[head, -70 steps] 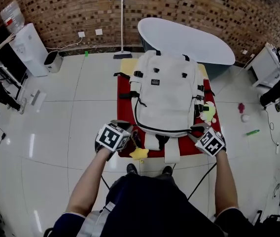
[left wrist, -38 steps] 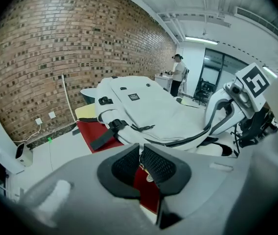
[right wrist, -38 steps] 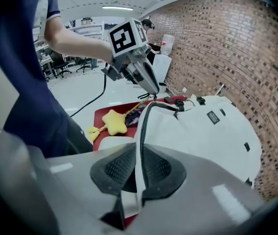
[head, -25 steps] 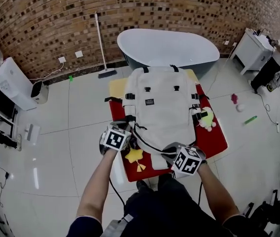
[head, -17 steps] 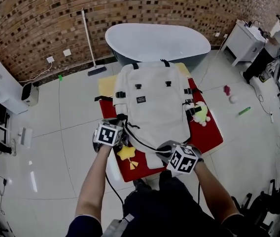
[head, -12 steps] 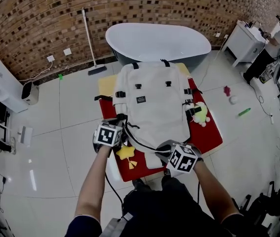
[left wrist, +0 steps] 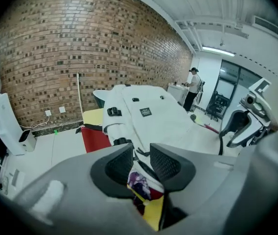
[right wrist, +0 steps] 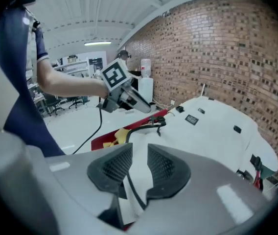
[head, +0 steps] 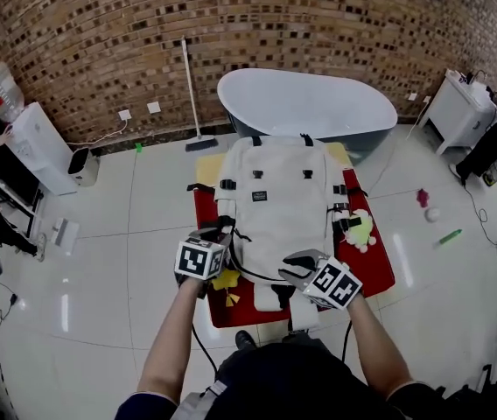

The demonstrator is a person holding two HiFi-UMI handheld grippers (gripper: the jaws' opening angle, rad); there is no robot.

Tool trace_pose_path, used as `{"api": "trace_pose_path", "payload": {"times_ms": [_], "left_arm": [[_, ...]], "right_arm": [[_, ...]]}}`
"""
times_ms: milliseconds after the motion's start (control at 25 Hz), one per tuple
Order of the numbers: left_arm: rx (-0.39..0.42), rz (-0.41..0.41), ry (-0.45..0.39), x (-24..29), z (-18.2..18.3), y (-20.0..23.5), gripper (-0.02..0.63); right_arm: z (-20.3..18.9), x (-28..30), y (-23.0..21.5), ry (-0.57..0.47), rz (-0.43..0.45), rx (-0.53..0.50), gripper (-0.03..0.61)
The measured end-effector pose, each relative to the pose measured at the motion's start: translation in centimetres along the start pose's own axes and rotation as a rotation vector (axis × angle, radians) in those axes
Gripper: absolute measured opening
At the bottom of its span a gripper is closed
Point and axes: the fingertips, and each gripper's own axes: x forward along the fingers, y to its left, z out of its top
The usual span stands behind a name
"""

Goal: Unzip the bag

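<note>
A white backpack lies flat on a red-covered table, and a black zipper curves across its near end. My left gripper sits at the bag's near left corner. Its jaws are opening, and the zipper strip and a colourful tag show in the gap, untouched by the pads. My right gripper is at the middle of the near edge. Its jaws are opening too, with white fabric and the zipper line between the separated pads.
A yellow star toy lies by the left gripper and a yellow-green plush at the bag's right side. Behind the table stand a white bathtub, a broom and a brick wall. A white dispenser stands at the left, and small items lie on the floor.
The right gripper has moved left along the bag's near edge, from the right corner to the middle. The left gripper has stayed at the left corner. The head view has swung.
</note>
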Motion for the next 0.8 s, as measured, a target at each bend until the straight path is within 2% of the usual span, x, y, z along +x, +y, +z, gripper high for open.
{"api": "trace_pose_path", "payload": {"times_ms": [160, 360, 520, 640, 800], "left_arm": [[-0.025, -0.033, -0.127, -2.2, 3.4, -4.5, 0.109], [-0.014, -0.065, -0.256, -3.6, 6.8, -10.0, 0.049], [-0.007, -0.098, -0.314, -3.8, 8.8, -13.2, 0.038], [-0.007, -0.119, -0.378, -4.4, 10.4, -15.1, 0.004], [0.010, -0.131, -0.428, -4.9, 12.0, -16.9, 0.002]], "right_arm": [[3.2, -2.5, -3.2, -0.168, -0.089, 0.030, 0.006], [6.7, -5.2, -4.8, -0.355, -0.063, 0.105, 0.006], [8.3, -7.2, -6.0, -0.439, -0.091, 0.121, 0.006], [9.2, -8.4, -6.8, -0.492, -0.122, 0.142, 0.006], [10.2, -10.2, -7.3, -0.589, -0.106, 0.205, 0.006]]}}
